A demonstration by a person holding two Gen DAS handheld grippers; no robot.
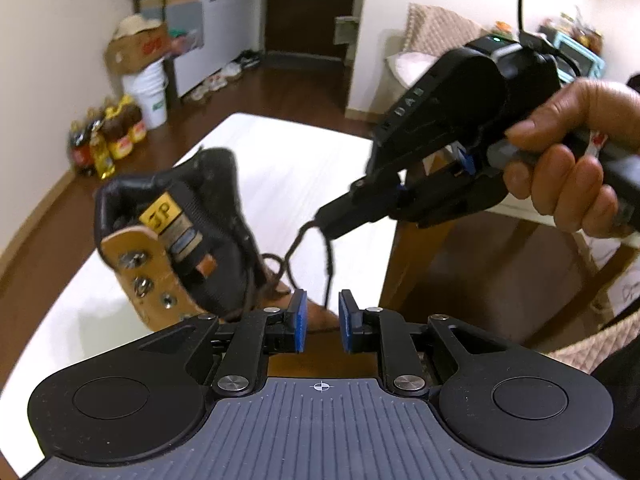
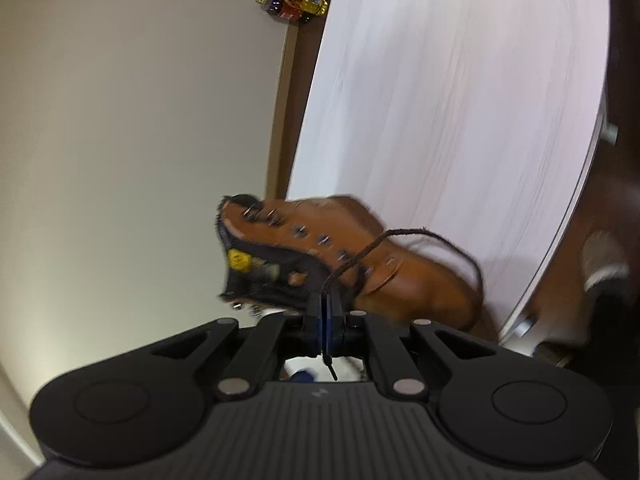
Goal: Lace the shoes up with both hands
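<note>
The left hand-held gripper (image 1: 322, 322) has its blue-padded fingers (image 1: 299, 320) apart with nothing pressed between them; the free tip of a dark brown lace (image 1: 308, 236) hangs down just in front of the gap. Beyond the fingers, in the left wrist view, sits a tan leather boot (image 1: 176, 240) with a black padded collar and a yellow tag on its tongue. It rests on a white surface (image 1: 280, 152). From here the boot's open top and tongue face the camera and lean to the left, and its long axis runs away toward the lower right, with the toe hidden behind the gripper.

The right hand-held gripper (image 1: 334, 222), held in a person's hand (image 1: 572, 160), comes in from the upper right with its fingers together on the lace, which loops down from the tips toward the boot's eyelets. In the right wrist view the same gripper (image 2: 323, 312) shows its pads pinched shut on the lace (image 2: 376, 246), whose short end sticks out behind them. That view is rolled and blurred: the boot (image 2: 360, 264) lies with its collar to the left and its toe to the lower right, a row of metal eyelets along its upper edge, near the edge of the surface (image 2: 460, 100). A cluster of bottles (image 1: 108, 136) stands on the floor by the wall.
</note>
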